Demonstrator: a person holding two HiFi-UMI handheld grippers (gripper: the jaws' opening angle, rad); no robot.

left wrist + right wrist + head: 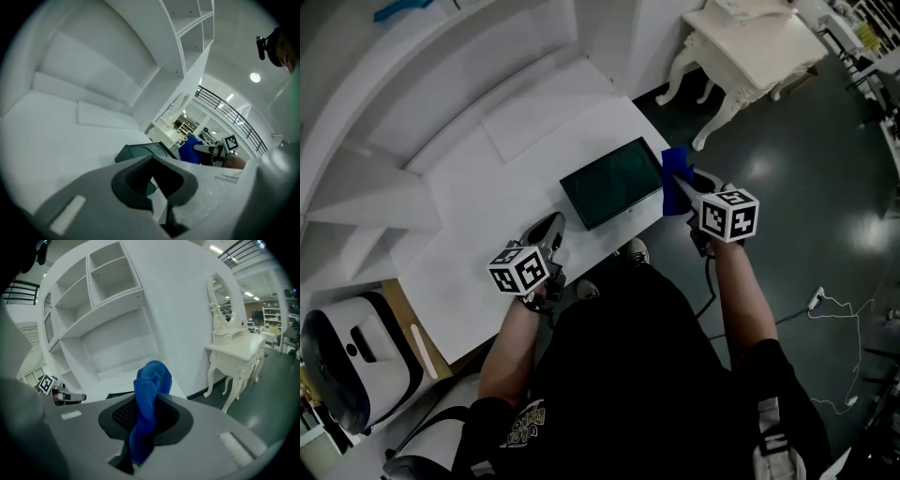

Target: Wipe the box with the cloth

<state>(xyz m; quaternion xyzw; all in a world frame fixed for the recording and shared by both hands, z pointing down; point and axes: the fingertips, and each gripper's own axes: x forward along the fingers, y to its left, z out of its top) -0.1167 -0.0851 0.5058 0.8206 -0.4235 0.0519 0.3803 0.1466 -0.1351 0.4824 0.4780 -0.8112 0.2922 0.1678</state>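
in the head view a white desk (478,206) is seen from above. a flat dark box (612,181) lies near the desk's front right corner. a blue cloth (673,167) is held up at the box's right end, by the desk's right edge. it is gripped by the right tool (682,186). the left tool (546,231) is kept at the desk's front edge, left of the box and apart from it. a white dressing table (750,47) stands on the dark floor past the desk.

in the left gripper view the left tool (154,187) is seen clenched, with only a thin slit between its jaws and nothing held. the box (140,152) is seen just past it on the desk (47,140). the cloth (190,150) and the right tool (206,150) are seen behind the box.

in the right gripper view the right tool (140,425) is closed tight on the cloth (151,380), which sticks up in a bunch above the jaws. a dark bit of the box (117,394) is seen behind the tool. the left tool (65,397) is seen far to the left. white shelves (103,287) and the dressing table (239,357) are seen behind.
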